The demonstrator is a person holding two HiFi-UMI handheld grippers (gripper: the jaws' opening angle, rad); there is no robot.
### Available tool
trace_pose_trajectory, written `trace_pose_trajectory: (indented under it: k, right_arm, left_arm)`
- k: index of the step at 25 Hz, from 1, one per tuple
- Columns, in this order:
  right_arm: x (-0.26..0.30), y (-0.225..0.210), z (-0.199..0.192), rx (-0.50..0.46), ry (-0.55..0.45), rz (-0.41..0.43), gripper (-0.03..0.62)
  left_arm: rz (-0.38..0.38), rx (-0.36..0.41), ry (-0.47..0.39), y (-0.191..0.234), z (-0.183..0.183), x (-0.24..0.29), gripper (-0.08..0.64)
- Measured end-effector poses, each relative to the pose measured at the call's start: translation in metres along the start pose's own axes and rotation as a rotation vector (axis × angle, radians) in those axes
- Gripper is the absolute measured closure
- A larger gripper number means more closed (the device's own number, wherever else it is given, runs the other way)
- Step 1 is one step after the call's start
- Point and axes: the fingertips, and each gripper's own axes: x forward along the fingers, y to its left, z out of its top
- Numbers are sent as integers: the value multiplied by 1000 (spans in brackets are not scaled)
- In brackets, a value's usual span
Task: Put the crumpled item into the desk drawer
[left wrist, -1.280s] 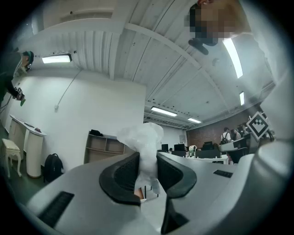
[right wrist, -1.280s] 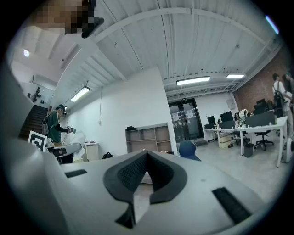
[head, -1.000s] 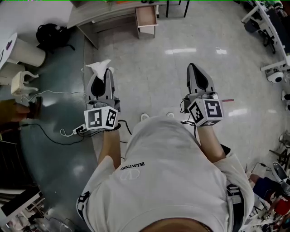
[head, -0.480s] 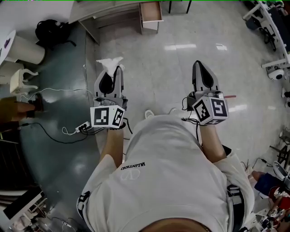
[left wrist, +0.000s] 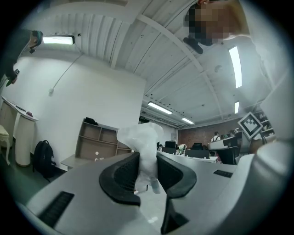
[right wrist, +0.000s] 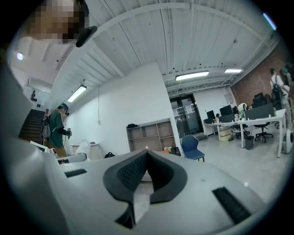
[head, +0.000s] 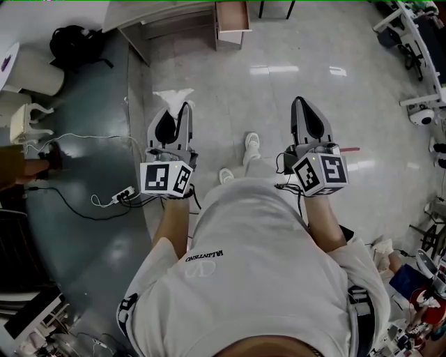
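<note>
**Left claw** (left wrist: 147,158): clenched on the crumpled white item (left wrist: 140,137). Gripped low down between both dark pads, with the bulk puffed out above and beyond the tips. Carried in the air over the floor (head: 230,90), not yet at the drawer.

**Right claw** (right wrist: 147,153): clenched, ribbed pads met at the tips, nothing between them. Held alongside the left claw, well apart from it.

**White shoe** (head: 251,141): seen between the two claws, on pale glossy tile.

**Desk drawer** (head: 232,17): pulled open at the top edge of the head view. Lay ahead of both claws and well apart from them, roughly between their lines. Contents too small to tell.

**Tabletop** (head: 160,12): pale, stretched leftward from the drawer.

**Black backpack** (head: 70,45): set on the darker floor strip, left of the tabletop.

**White power strip** (head: 124,194): lay on the dark strip beside the left forearm, with cables trailing away to the left.
</note>
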Motion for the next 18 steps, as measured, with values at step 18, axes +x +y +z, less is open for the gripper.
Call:
trace_pose_trajectory:
  k: [18]
  right_arm:
    - [123, -95, 20, 47, 20, 109, 594]
  left_arm:
    - [-7, 60, 17, -19, -11, 170, 468]
